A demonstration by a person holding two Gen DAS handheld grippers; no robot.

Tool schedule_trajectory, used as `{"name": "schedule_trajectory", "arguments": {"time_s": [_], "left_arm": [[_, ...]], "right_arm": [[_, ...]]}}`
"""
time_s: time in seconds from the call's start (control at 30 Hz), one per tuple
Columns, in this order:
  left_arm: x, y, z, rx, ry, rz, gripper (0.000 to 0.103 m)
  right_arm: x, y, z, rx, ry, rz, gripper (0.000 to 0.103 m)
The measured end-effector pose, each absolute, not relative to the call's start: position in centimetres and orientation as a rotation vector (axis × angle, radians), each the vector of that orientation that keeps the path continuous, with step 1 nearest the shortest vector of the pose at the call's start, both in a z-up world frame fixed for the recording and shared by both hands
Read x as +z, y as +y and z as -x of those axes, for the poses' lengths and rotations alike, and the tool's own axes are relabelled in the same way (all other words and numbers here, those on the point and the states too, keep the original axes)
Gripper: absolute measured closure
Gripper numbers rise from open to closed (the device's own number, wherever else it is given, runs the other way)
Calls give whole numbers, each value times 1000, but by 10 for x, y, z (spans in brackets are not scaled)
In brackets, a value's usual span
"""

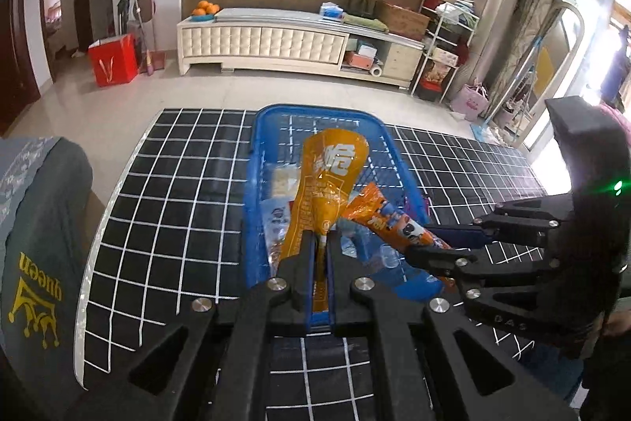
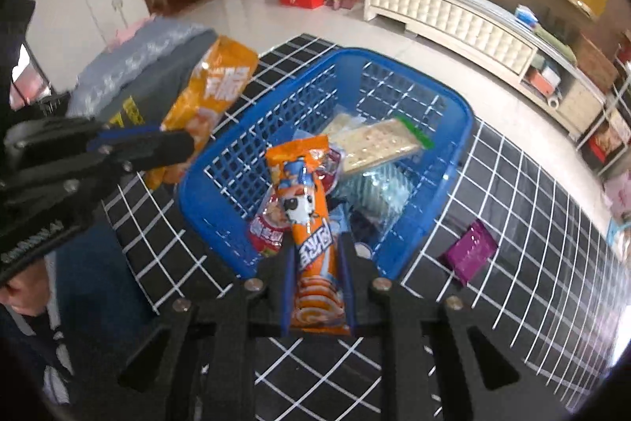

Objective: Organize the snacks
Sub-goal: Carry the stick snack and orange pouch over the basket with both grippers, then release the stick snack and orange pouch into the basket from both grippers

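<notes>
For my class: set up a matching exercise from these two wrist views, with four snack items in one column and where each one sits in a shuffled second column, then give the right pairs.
Things:
1. yellow-orange snack bag
2. orange cartoon packet
3. cracker pack
4. purple packet

Places:
A. lying inside the blue basket
B. clamped in the left gripper
C. on the black grid tablecloth, outside the basket
D. clamped in the right gripper

Pairs: 1-B, 2-D, 3-A, 4-C
</notes>
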State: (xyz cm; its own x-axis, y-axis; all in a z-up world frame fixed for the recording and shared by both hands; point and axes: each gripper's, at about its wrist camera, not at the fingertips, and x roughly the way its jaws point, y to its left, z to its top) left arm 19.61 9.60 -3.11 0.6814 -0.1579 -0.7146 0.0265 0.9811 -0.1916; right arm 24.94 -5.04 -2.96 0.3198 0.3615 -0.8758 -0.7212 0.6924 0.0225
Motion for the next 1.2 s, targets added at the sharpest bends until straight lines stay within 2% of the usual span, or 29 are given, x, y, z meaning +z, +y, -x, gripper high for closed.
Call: {"name": "schedule_trajectory", "arguments": {"time_s": [0.33,0.4,0.43,0.47,0.93,1.2], "left_arm": [[-47,104,-202,-101,849,191,99],[-48,102,-202,-105,857,192,99],[-49,101,-201,-106,858,189,99],[-48,101,-201,-108,858,189,99],[-32,71,-200,-142,852,146,98],[-45,43,-222,-181,891,111,97]], "right_arm": [[-48,-37,-255,731,1094,438,76],[-47,-41,-258,739,1112,412,59],[-46,-43,-257,745,1117,405,40],[-44,-45,-256,742,1107,405,30],[-8,-92,-254,616,967,242,29],[-17,-117,-268,531,968,182,29]]}}
